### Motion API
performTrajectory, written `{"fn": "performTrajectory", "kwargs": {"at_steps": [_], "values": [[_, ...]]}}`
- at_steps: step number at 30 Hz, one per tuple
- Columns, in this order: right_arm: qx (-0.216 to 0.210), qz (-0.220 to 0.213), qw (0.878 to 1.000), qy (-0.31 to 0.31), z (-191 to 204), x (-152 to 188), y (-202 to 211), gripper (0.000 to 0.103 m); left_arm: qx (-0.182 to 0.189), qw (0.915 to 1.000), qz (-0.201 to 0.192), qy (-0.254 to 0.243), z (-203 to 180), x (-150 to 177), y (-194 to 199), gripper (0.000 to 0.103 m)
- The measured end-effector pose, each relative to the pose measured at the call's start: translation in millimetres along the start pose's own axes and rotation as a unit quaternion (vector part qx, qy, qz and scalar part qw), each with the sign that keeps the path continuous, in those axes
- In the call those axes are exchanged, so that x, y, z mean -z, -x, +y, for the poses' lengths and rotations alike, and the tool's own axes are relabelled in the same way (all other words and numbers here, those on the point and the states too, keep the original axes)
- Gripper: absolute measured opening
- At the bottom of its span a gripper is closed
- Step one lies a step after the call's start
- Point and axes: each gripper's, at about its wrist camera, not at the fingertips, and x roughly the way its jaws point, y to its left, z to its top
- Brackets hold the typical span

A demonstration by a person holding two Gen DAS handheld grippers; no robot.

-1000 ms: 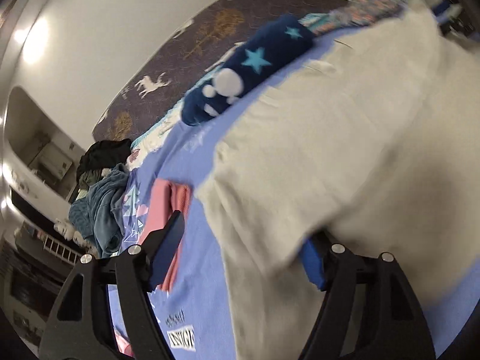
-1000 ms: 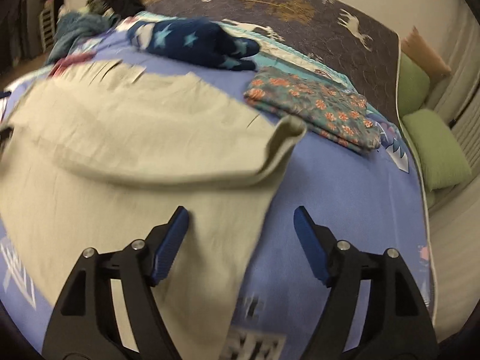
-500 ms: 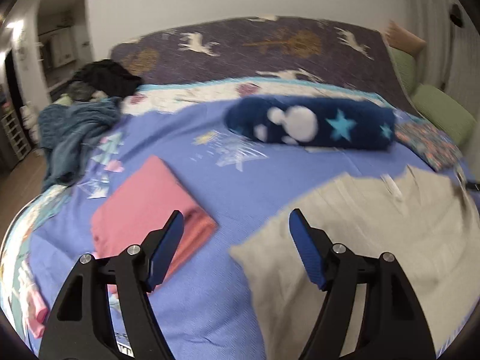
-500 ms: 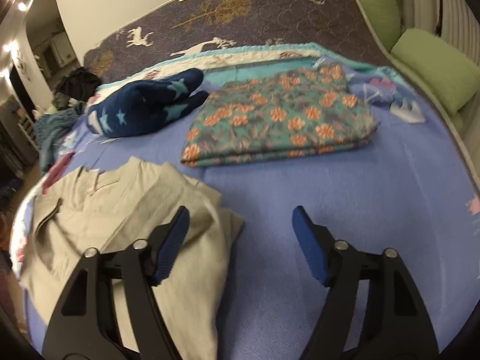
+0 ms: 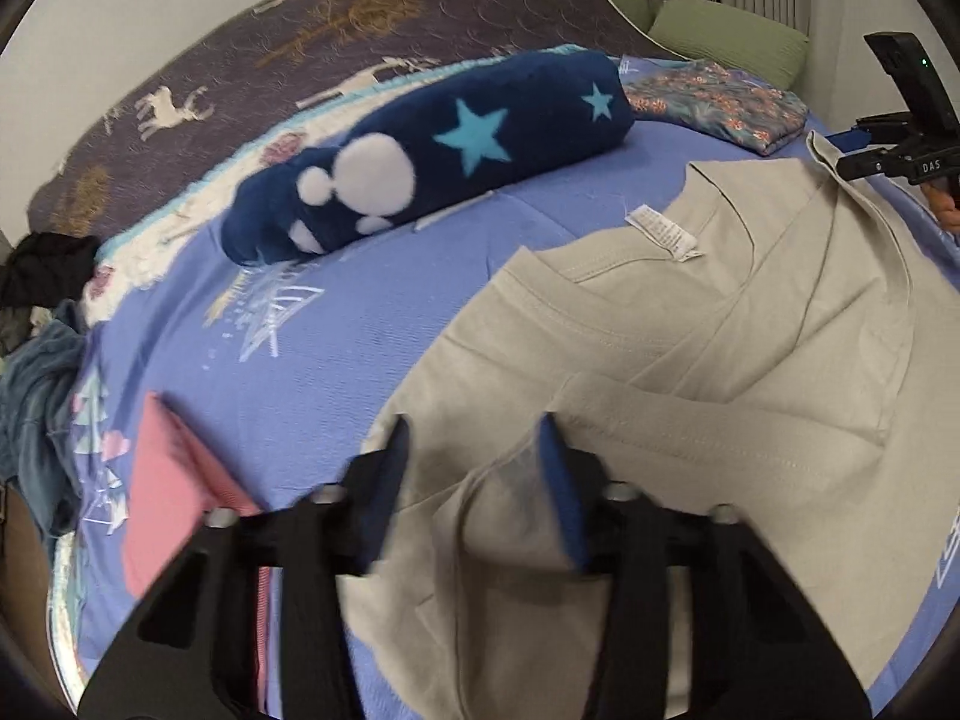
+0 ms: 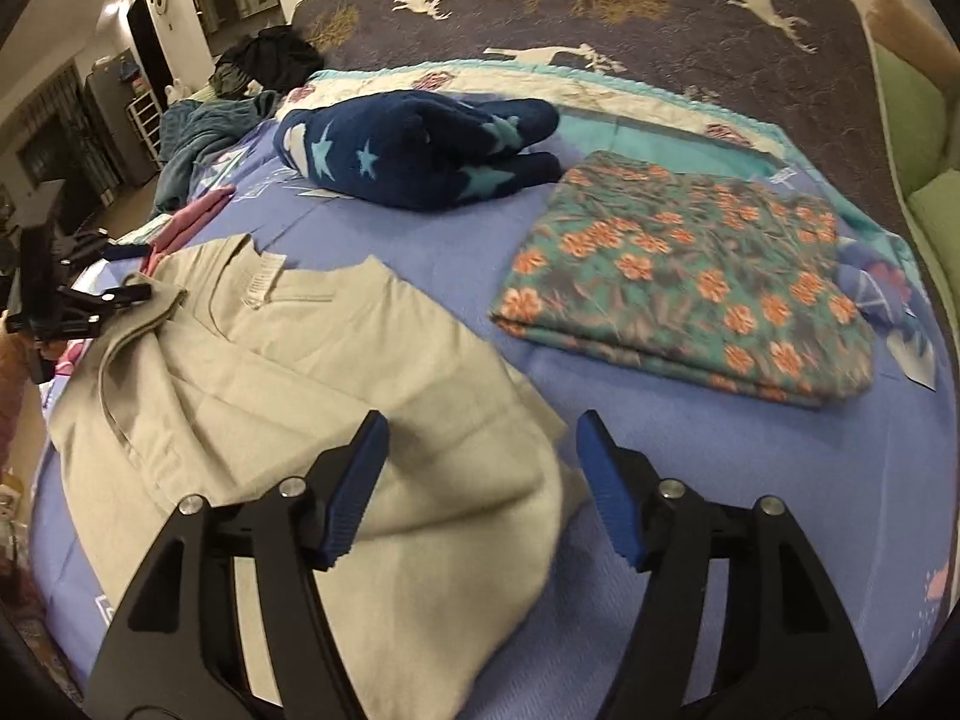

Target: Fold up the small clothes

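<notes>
Since before, the left gripper moved onto the shirt, jaws closing around its edge; the right gripper stands wide, empty. Next: grip, fold over.

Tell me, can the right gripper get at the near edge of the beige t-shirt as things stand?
Probably yes. The right gripper stands open with the beige t-shirt edge lying flat between its fingers, and nothing lies on that part of the shirt.
</notes>
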Motion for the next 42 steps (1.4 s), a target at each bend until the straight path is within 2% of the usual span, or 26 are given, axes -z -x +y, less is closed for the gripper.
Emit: {"fn": "performTrajectory", "kwargs": {"at_steps": [1, 2, 3, 4, 7, 10, 12, 13, 14, 17, 19, 21, 22, 23, 24, 28, 30, 31, 32, 35, 37, 39, 40, 42], "values": [[-0.006, 0.004, 1.000, 0.000, 0.5, -1.8, -2.1, 0.062, 0.006, 1.0000, 0.004, 0.004, 0.9, 0.1, -2.9, 0.009], [-0.010, 0.005, 1.000, 0.002, 2.3, -3.3, -4.0, 0.041, 0.011, 0.9999, 0.005, 0.008, 1.9, 0.5, -4.4, 0.006], [-0.009, 0.006, 1.000, 0.004, 4.2, -3.9, -4.8, 0.025, 0.014, 0.9999, -0.002, 0.009, 1.5, 2.0, -2.1, 0.006], [-0.007, 0.005, 1.000, 0.003, 4.7, -4.1, -4.8, 0.003, 0.017, 0.9997, -0.015, 0.009, 0.4, 4.2, 2.8, 0.005], [-0.015, -0.030, 0.999, -0.015, 2.5, -2.0, 9.7, 0.003, 0.028, 0.9983, -0.044, 0.024, 2.9, 9.3, 20.4, 0.005], [-0.043, -0.067, 0.995, -0.054, -6.3, 2.7, 32.8, 0.003, 0.031, 0.9986, -0.038, 0.016, 3.3, 10.7, 24.8, 0.007], [-0.040, -0.066, 0.996, -0.055, -6.7, 3.7, 37.5, 0.003, 0.035, 0.9993, -0.015, -0.004, 0.6, 9.6, 19.8, 0.017], [-0.033, -0.063, 0.996, -0.054, -6.0, 4.5, 38.0, 0.000, 0.037, 0.9991, -0.003, -0.019, -4.0, 9.8, 16.2, 0.038], [-0.031, -0.059, 0.996, -0.055, -6.2, 5.0, 38.0, 0.000, 0.037, 0.9988, 0.000, -0.031, -7.9, 10.0, 15.1, 0.049], [-0.025, -0.050, 0.997, -0.055, -4.8, 8.0, 35.5, 0.000, 0.032, 0.9968, 0.011, -0.072, -21.7, 7.8, 8.0, 0.050], [-0.025, -0.044, 0.997, -0.051, -4.5, 9.6, 33.1, 0.001, 0.032, 0.9961, 0.018, -0.080, -24.9, 3.9, 2.8, 0.050], [-0.020, -0.038, 0.998, -0.052, -6.4, 8.2, 29.6, 0.008, 0.042, 0.9956, 0.027, -0.080, -24.7, -1.0, -2.5, 0.044], [-0.023, -0.033, 0.998, -0.053, -8.1, 6.7, 27.4, 0.026, 0.048, 0.9952, 0.031, -0.080, -24.8, -2.9, -3.9, 0.031], [-0.024, -0.029, 0.998, -0.051, -8.5, 5.0, 24.6, 0.050, 0.056, 0.9943, 0.036, -0.083, -26.1, -4.2, -5.7, 0.017], [-0.022, -0.025, 0.998, -0.044, -8.3, 3.4, 22.0, 0.058, 0.061, 0.9935, 0.041, -0.087, -28.0, -4.8, -7.0, 0.012], [-0.025, 0.007, 0.999, -0.022, -9.6, -4.5, 2.1, 0.066, 0.053, 0.9922, 0.042, -0.105, -37.0, -1.3, -8.6, 0.003], [-0.027, 0.021, 0.999, -0.014, -8.4, -7.4, -9.0, 0.064, 0.052, 0.9936, 0.038, -0.093, -35.9, -1.6, -5.9, 0.002], [-0.029, 0.023, 0.999, -0.010, -6.4, -7.7, -10.7, 0.027, 0.049, 0.9945, 0.033, -0.087, -34.9, -1.7, -3.6, 0.002], [-0.026, 0.027, 0.999, -0.005, -2.1, -7.8, -12.3, 0.006, 0.042, 0.9957, 0.023, -0.079, -33.3, -1.7, 1.4, 0.002], [-0.016, -0.024, 1.000, -0.001, 4.7, -5.7, 9.4, 0.004, 0.031, 0.9978, -0.038, -0.045, -19.7, -2.6, 30.7, 0.002], [-0.039, -0.069, 0.996, -0.029, -1.2, -4.9, 34.4, 0.004, 0.024, 0.9969, -0.075, -0.006, -3.0, -4.3, 47.3, 0.002], [-0.062, -0.128, 0.987, -0.078, -17.3, -3.6, 65.0, 0.004, -0.003, 0.9923, -0.108, 0.061, 27.1, -7.2, 59.4, 0.002], [-0.060, -0.143, 0.982, -0.110, -28.5, -3.6, 72.8, 0.004, -0.013, 0.9895, -0.113, 0.089, 38.8, -8.4, 59.3, 0.002], [-0.037, -0.137, 0.979, -0.148, -43.5, -5.1, 68.6, 0.004, -0.034, 0.9817, -0.104, 0.156, 66.3, -9.0, 46.5, 0.002]]}}
